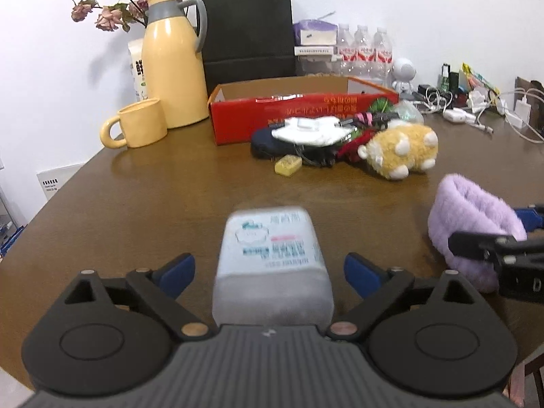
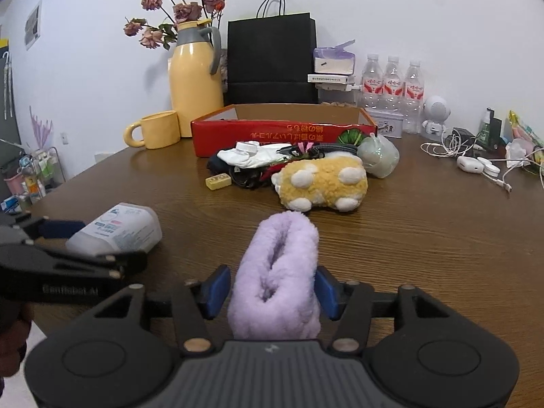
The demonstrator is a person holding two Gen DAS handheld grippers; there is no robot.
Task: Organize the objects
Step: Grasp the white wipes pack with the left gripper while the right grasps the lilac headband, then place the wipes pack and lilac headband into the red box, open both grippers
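Straddling blurred pack and purple slipper (near ends hidden), both tools gaping, pads clear.

White packet, lilac fluffy band on table.

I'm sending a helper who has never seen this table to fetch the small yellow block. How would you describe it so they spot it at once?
Find the red box in front of the black bag. A pile of clutter lies before it, with a plush toy on its right side. The yellow block lies at the pile's left edge on the bare table: small, flat, rectangular and hard, unlike the big fluffy toy.
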